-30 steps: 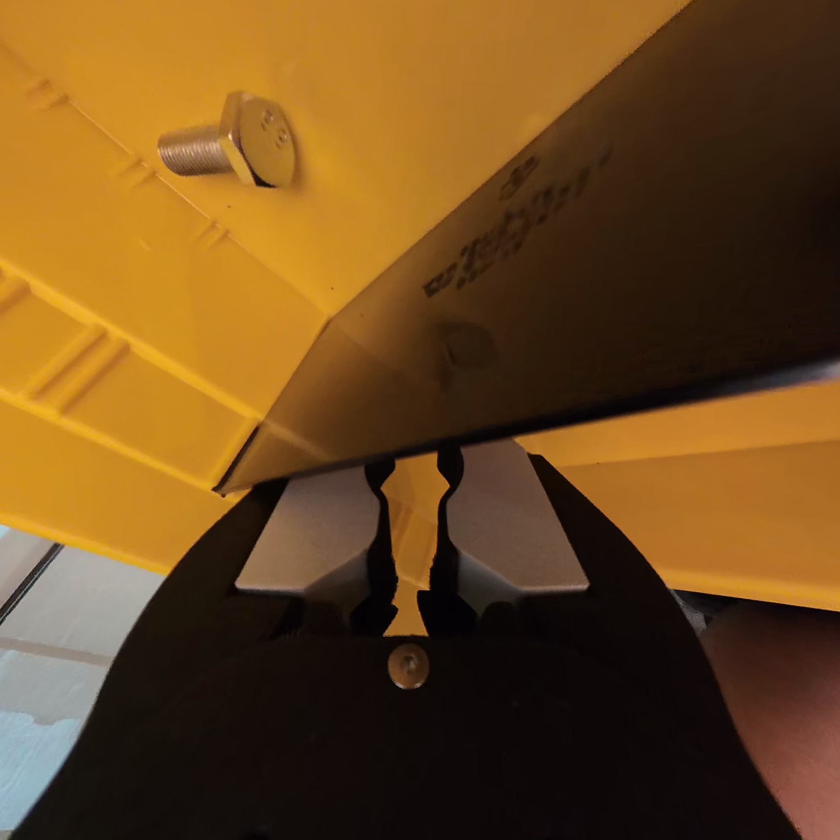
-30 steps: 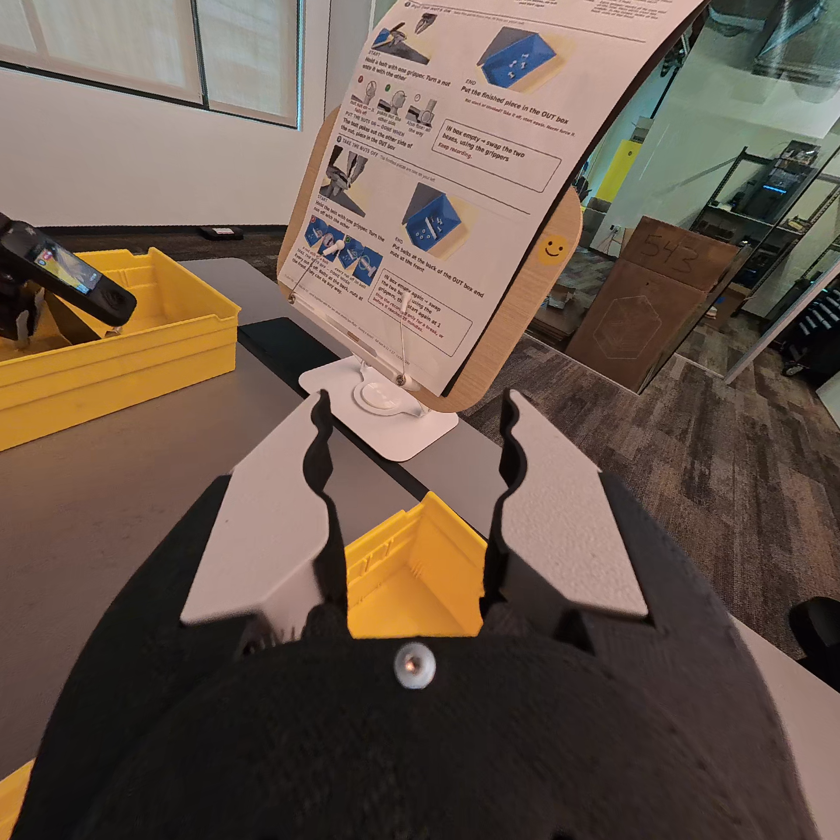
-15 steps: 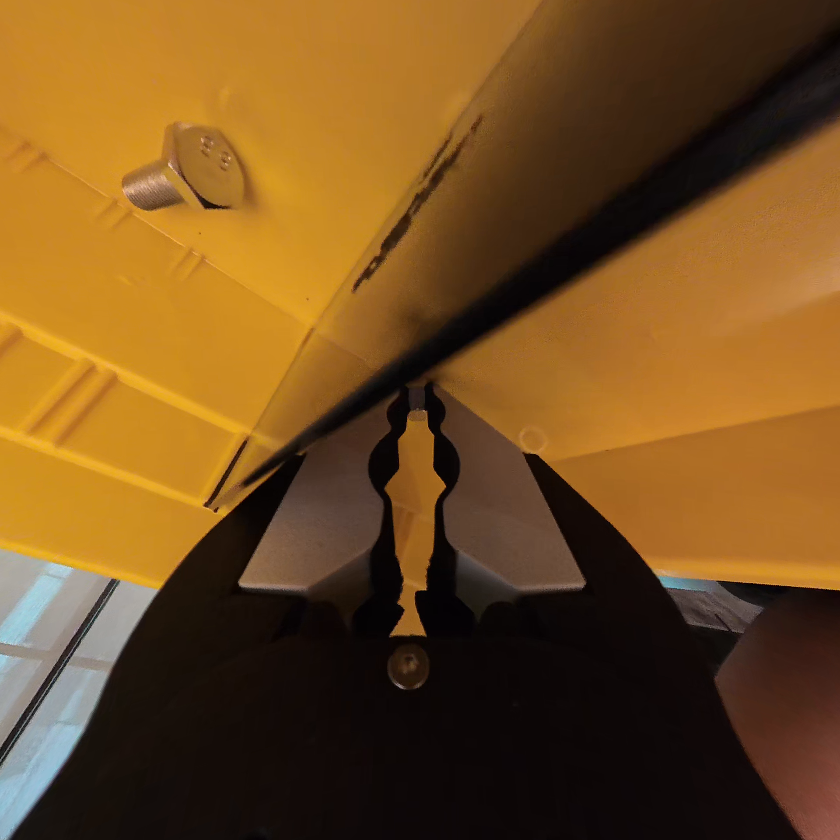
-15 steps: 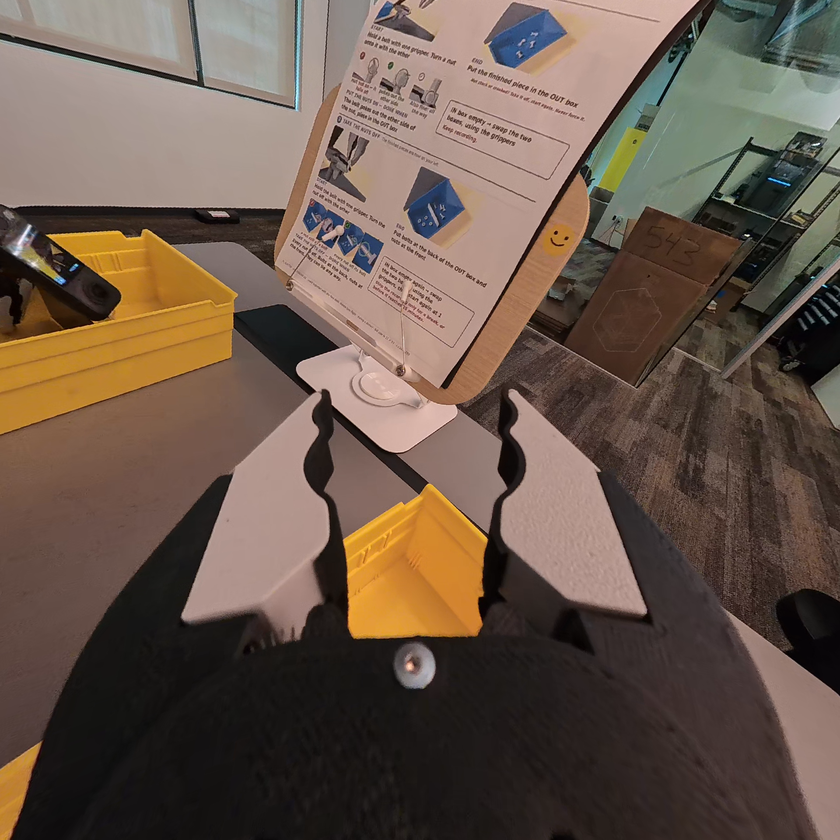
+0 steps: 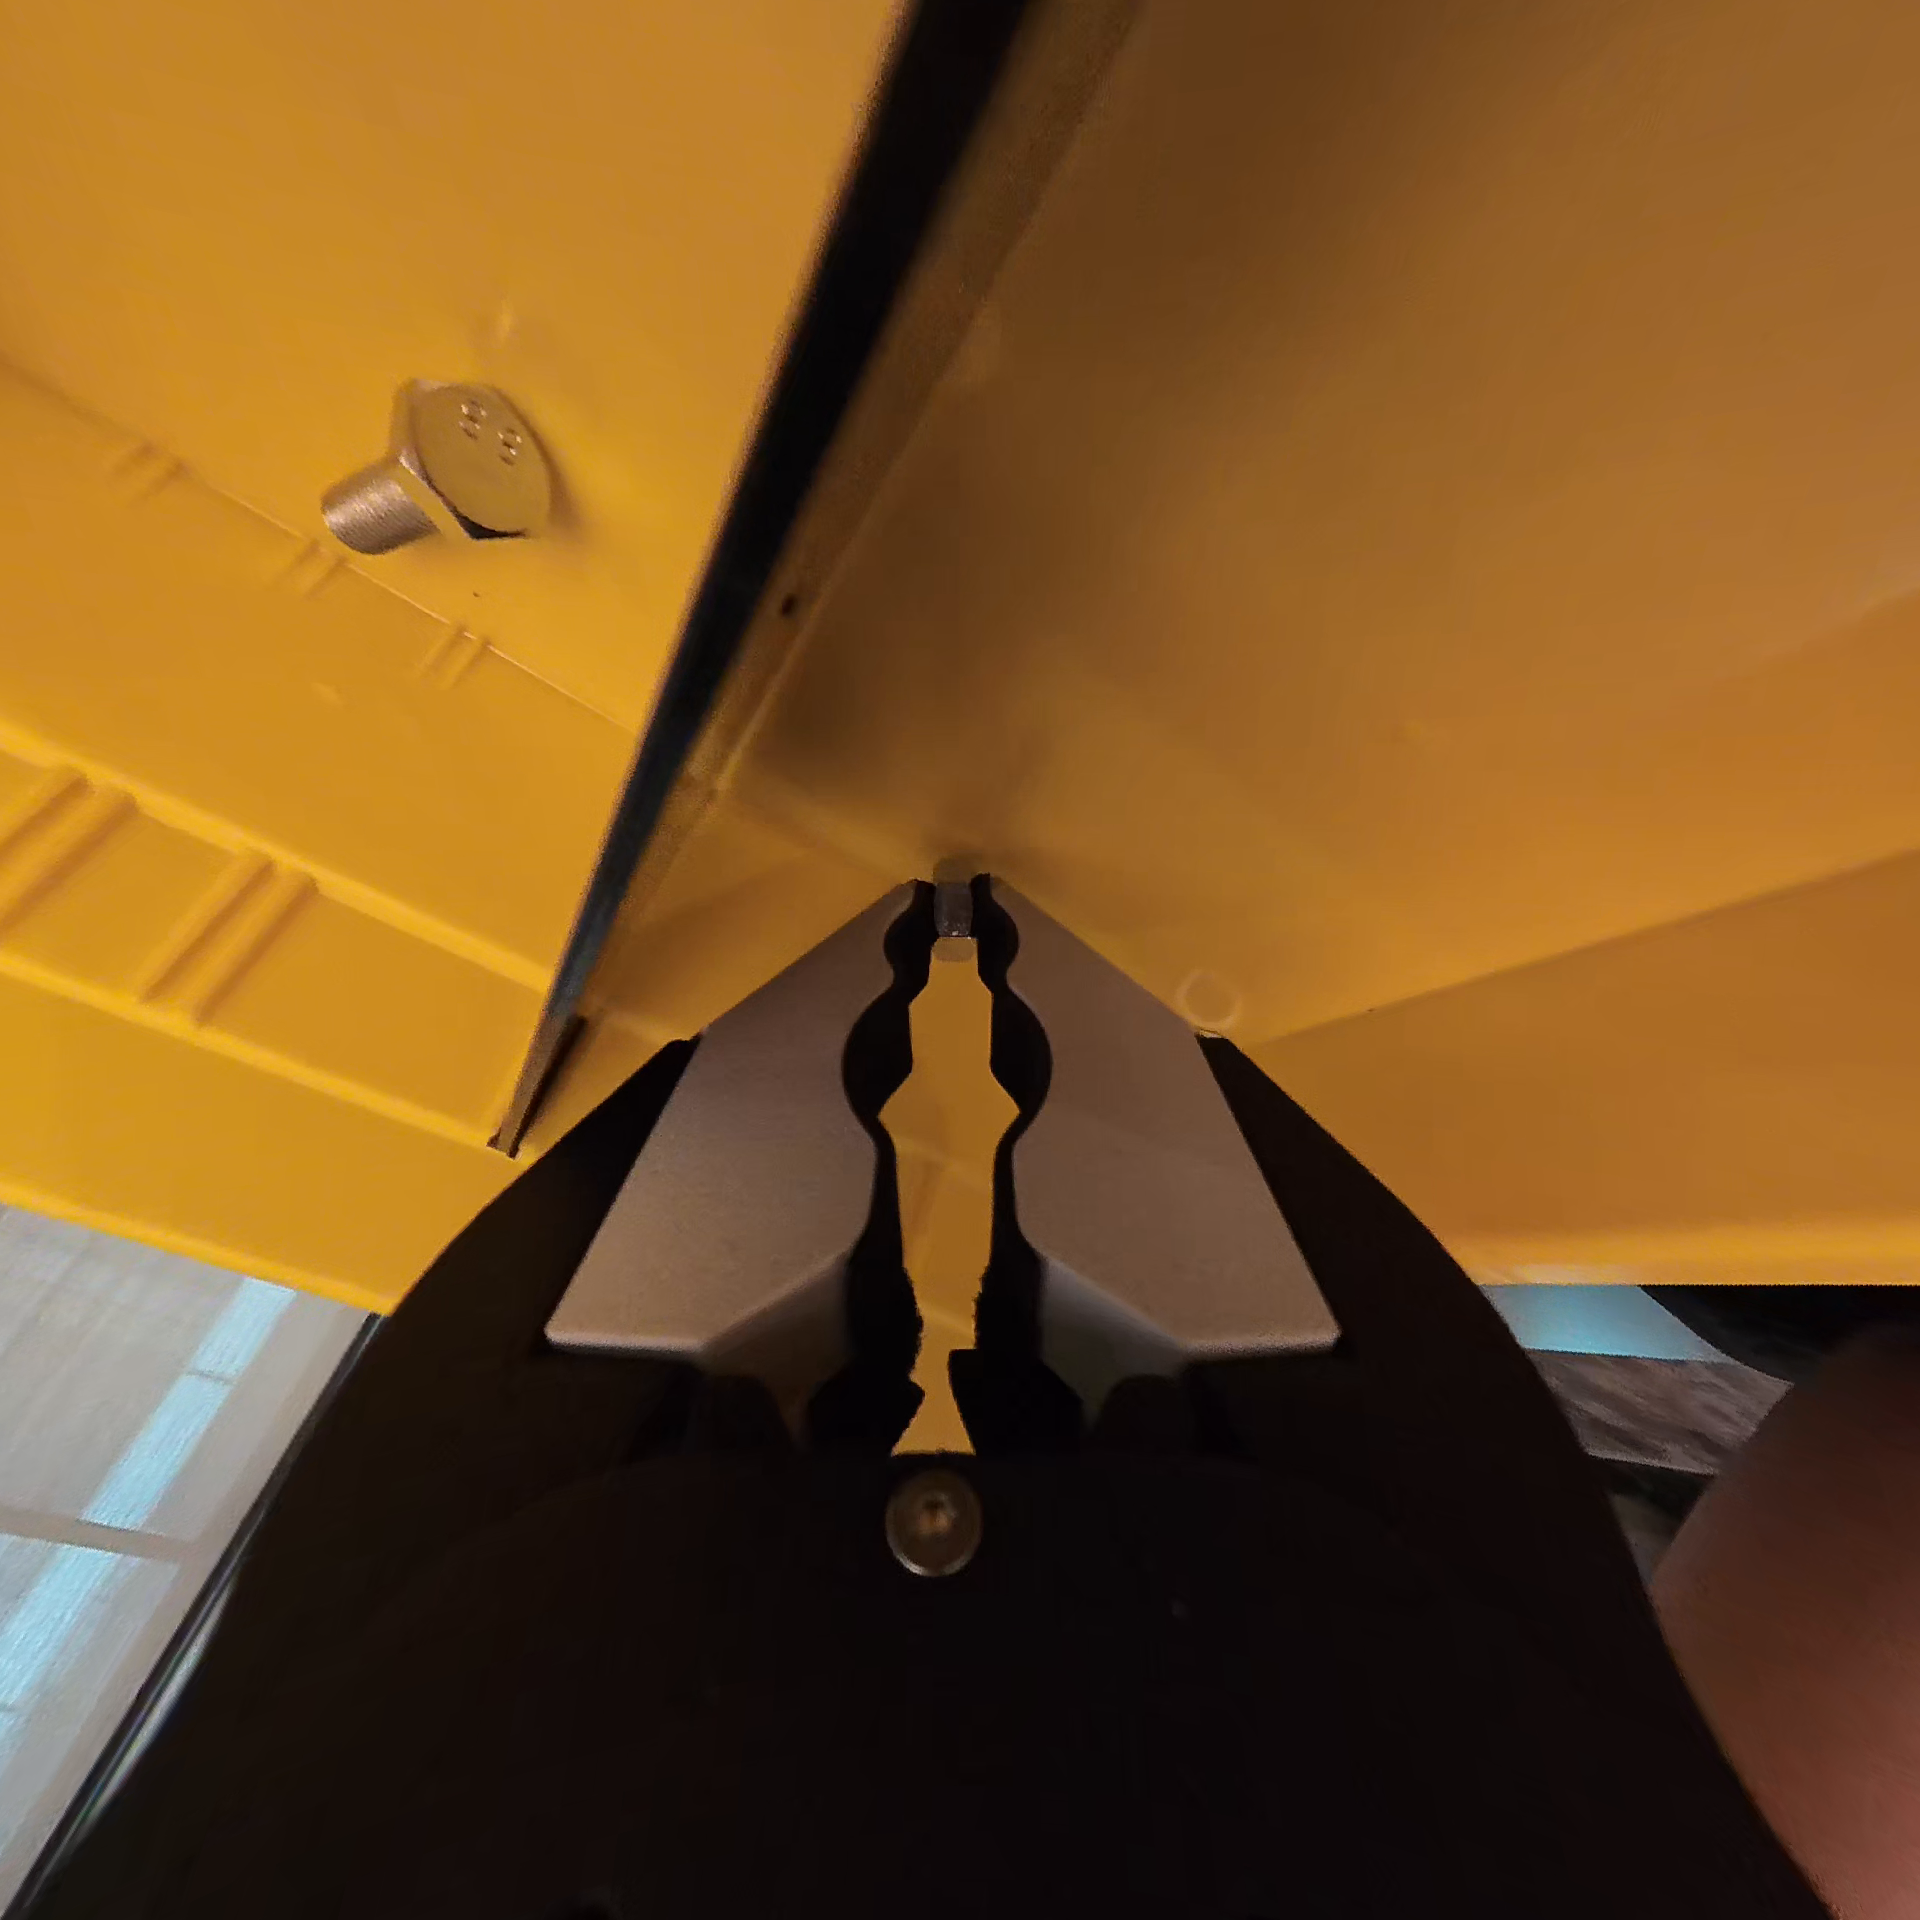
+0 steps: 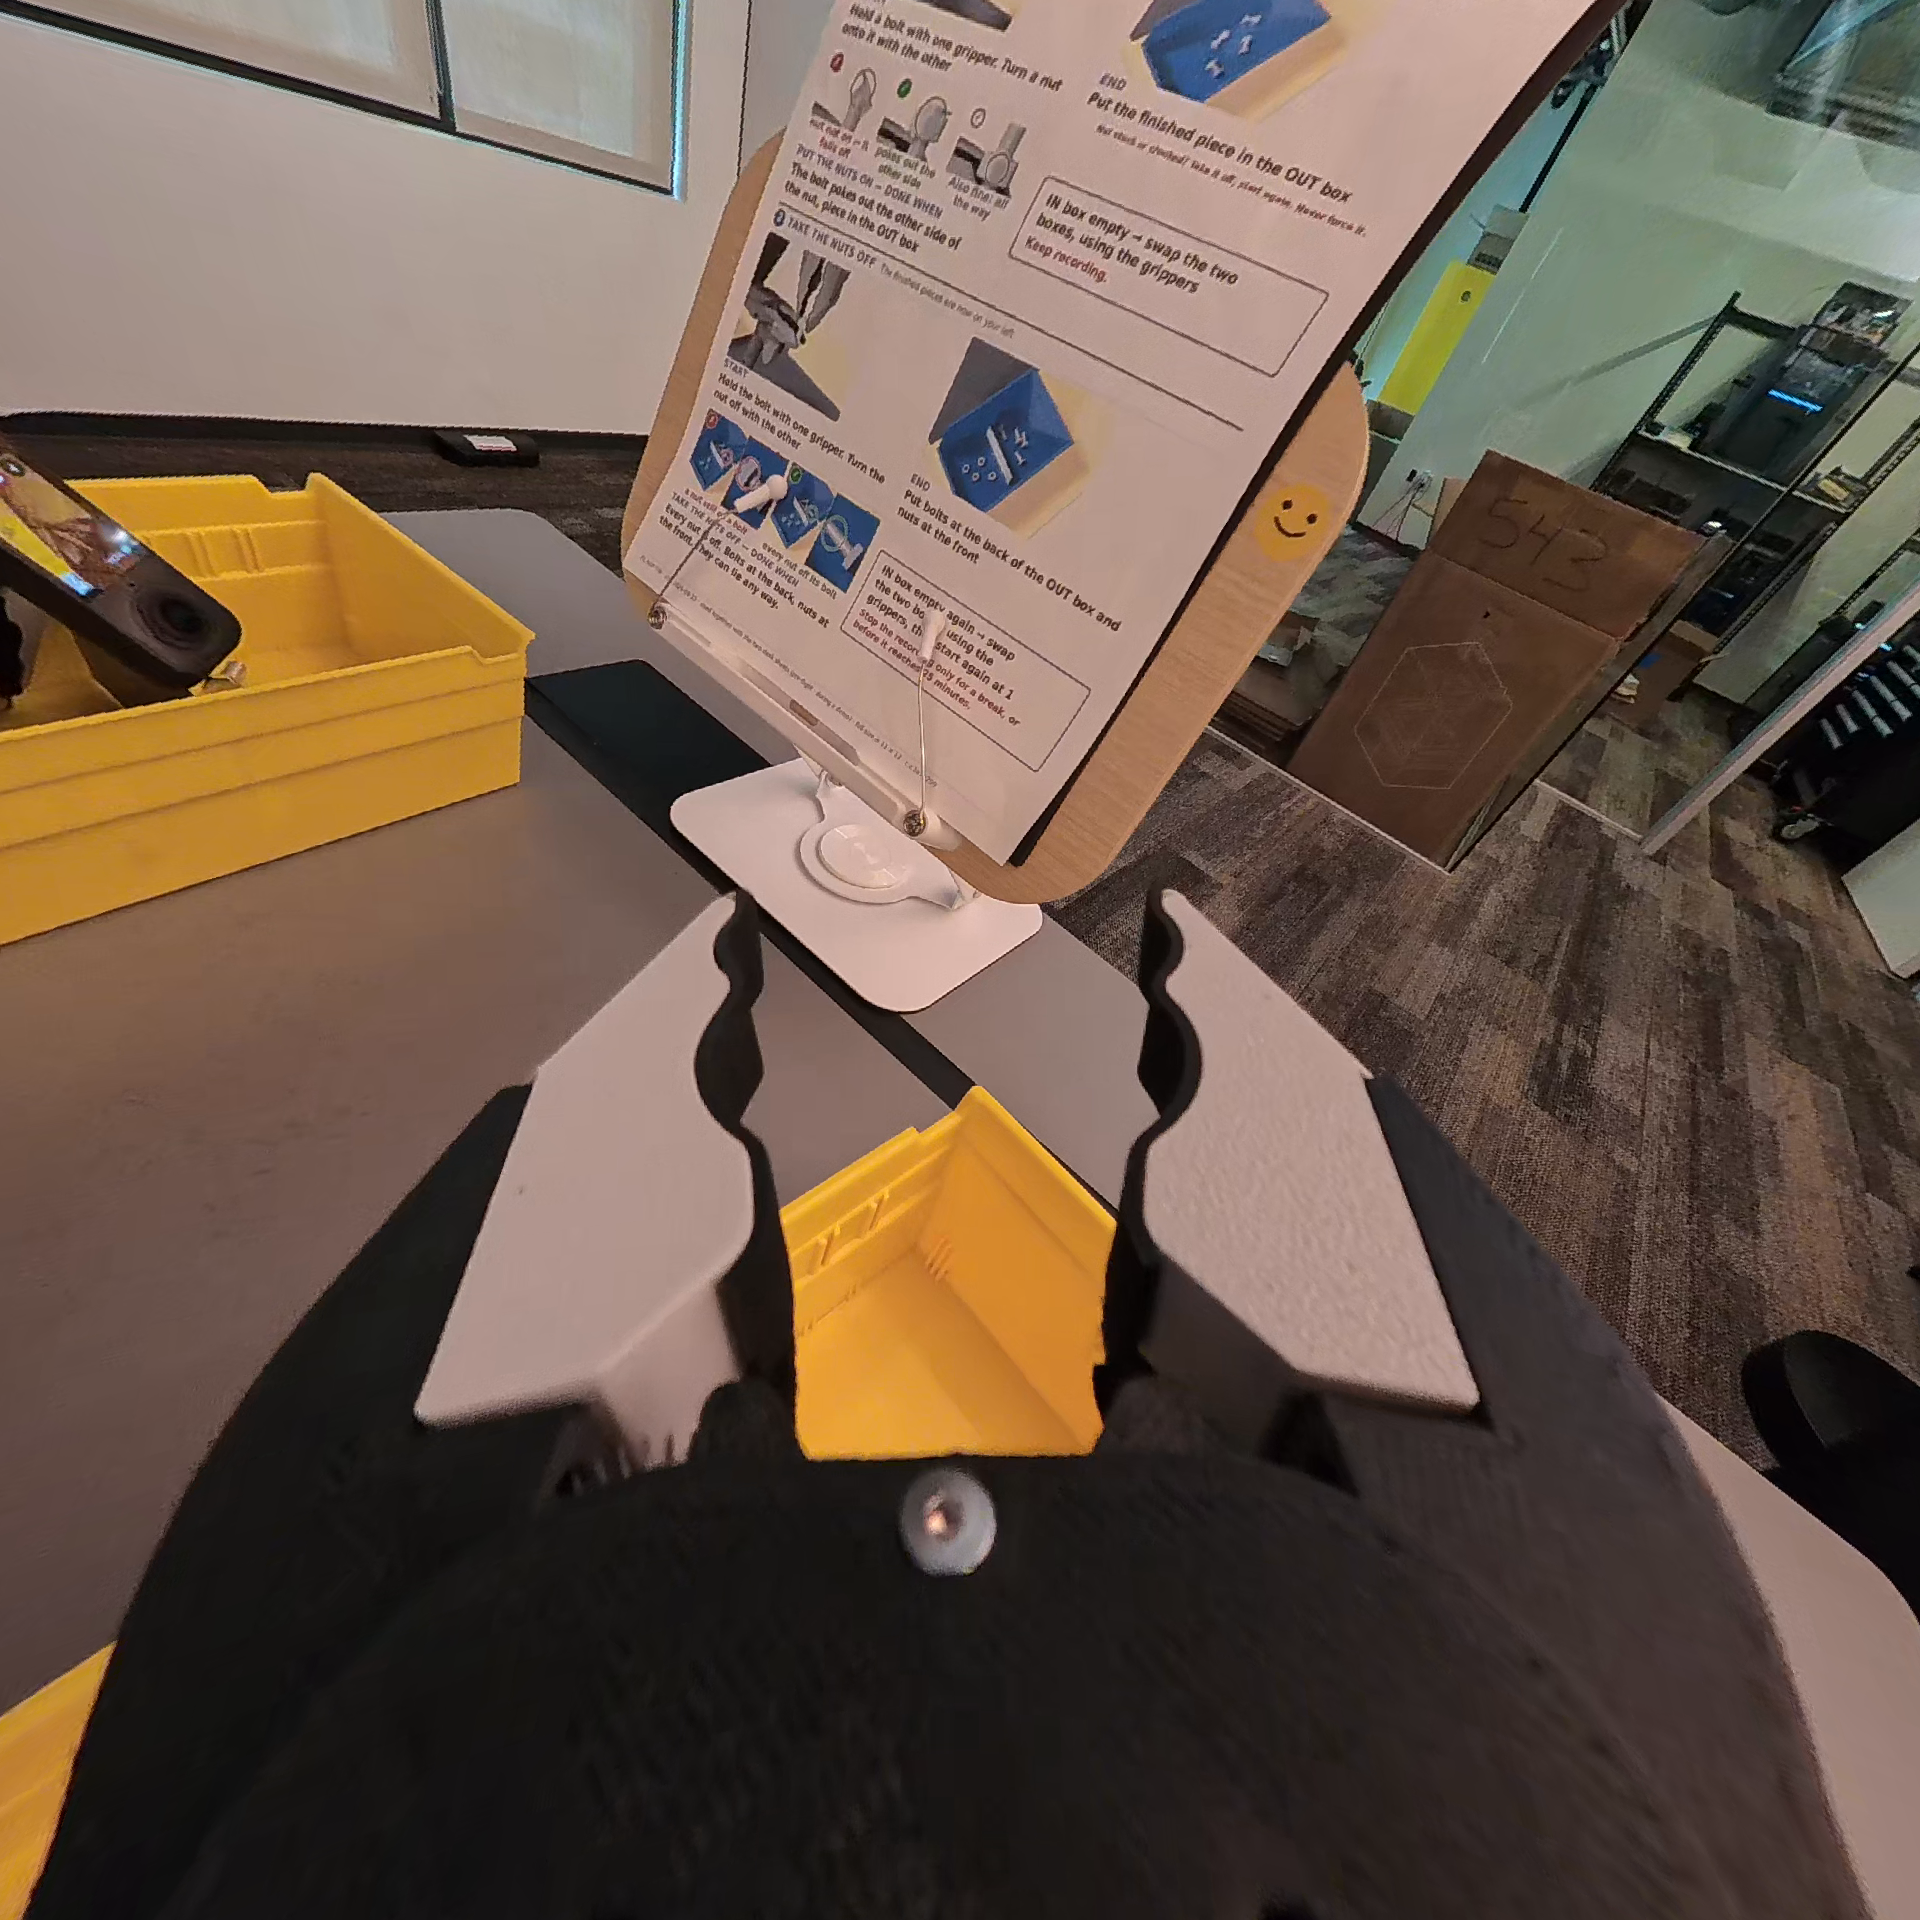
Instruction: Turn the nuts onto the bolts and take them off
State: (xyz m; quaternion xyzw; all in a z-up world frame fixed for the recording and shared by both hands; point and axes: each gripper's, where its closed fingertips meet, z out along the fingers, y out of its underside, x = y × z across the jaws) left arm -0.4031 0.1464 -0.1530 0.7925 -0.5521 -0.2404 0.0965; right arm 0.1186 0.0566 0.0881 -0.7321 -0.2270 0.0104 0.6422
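In the left wrist view my left gripper (image 5: 951, 916) is inside a yellow bin (image 5: 1403, 520), shut on a small silver nut (image 5: 952, 902) at its fingertips, low against the bin floor. A dark-edged divider (image 5: 748, 561) stands to its left. Beyond the divider a silver hex bolt (image 5: 447, 483) lies in the other compartment. In the right wrist view my right gripper (image 6: 951, 914) is open and empty, held above the corner of a second yellow bin (image 6: 935, 1320) on the grey table (image 6: 312, 1039).
The first yellow bin (image 6: 332, 707) stands at the left of the right wrist view, with the left gripper's black camera (image 6: 114, 613) in it. An instruction sheet on a wooden stand (image 6: 987, 416) with a white base (image 6: 894, 925) stands at the table's far edge. About 60 centimeters separates my left fingertips from my right. Measured from the fingertips, the silver hex bolt (image 5: 447, 483) is 9 centimeters or so from the left gripper and 50 centimeters from the right.
My left gripper has swung right, from under the divider into the compartment away from the bolt, and now holds a nut at its tips. The right gripper has stayed open and hardly moved.
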